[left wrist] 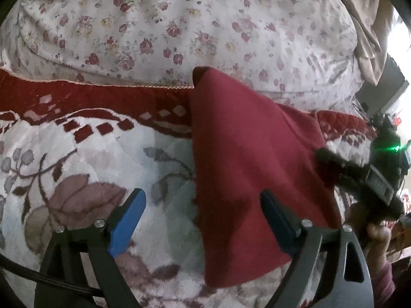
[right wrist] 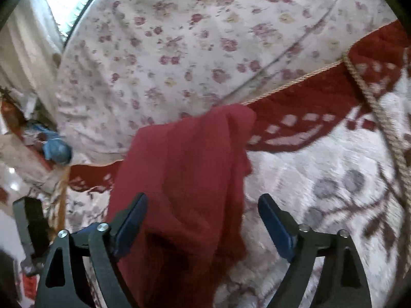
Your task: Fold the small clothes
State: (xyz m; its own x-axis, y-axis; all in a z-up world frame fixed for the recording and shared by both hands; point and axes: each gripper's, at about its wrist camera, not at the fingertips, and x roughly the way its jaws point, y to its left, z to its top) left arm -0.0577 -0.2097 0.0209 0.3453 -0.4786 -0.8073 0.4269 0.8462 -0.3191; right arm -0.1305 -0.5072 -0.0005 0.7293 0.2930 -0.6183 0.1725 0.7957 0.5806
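A small dark red garment [left wrist: 246, 164] lies folded into a long strip on a patterned blanket [left wrist: 77, 169]. My left gripper [left wrist: 203, 205] is open, its blue pads spread wide; the garment's near left edge lies between the fingers. The other gripper [left wrist: 359, 172] shows at the right edge of the left wrist view, by the garment's right side. In the right wrist view the same garment [right wrist: 190, 179] runs away from me, wrinkled. My right gripper [right wrist: 203, 210] is open above its near end, with the cloth between the fingers.
A white floral quilt [left wrist: 179, 30] lies bunched behind the blanket. The blanket has a dark red border [right wrist: 308, 95] with cord trim. A beige cloth [left wrist: 370, 25] hangs at far right. A blue object [right wrist: 57, 148] and clutter sit at the left in the right wrist view.
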